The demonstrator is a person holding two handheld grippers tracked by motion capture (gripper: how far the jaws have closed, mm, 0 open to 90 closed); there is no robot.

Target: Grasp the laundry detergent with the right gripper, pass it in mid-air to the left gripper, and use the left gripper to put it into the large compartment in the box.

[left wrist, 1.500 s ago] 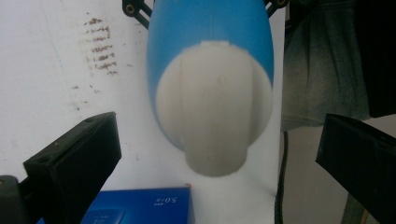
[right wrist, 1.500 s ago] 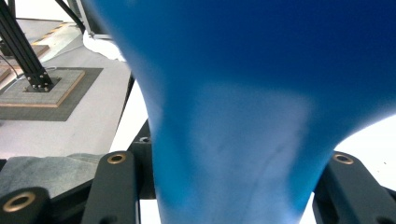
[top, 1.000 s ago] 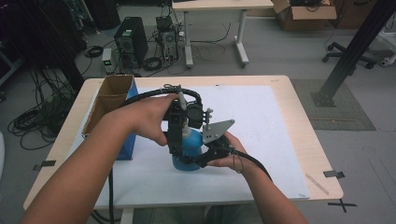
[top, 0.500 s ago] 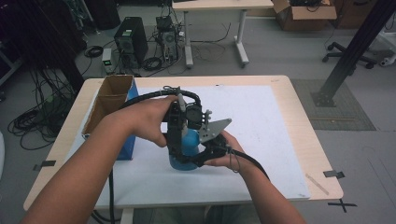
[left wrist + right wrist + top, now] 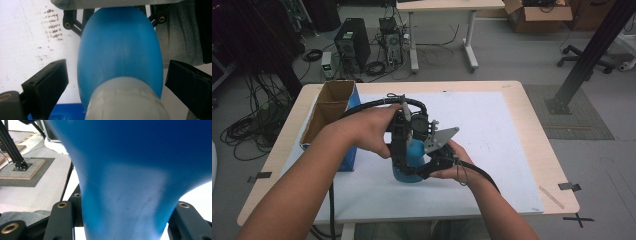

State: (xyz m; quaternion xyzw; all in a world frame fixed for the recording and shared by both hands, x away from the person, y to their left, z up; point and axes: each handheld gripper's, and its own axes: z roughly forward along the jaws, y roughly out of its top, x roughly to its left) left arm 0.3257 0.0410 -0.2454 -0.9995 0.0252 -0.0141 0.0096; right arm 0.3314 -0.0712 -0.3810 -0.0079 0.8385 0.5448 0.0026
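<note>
While right tool [image 5: 424,167] clamps blue bottle [image 5: 120,50], left tool [image 5: 117,80] straddles it

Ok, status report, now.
Right gripper shut on blue plastic bottle. Left gripper open, jaws just closing in, straddling the bottle, pads clear. Nothing in the way.

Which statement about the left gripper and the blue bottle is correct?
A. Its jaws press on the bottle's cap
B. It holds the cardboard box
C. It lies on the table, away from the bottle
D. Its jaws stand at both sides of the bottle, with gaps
D: in the left gripper view, the left gripper's jaws flank the blue bottle with table showing in the gaps; its jaws have just been closing.
</note>
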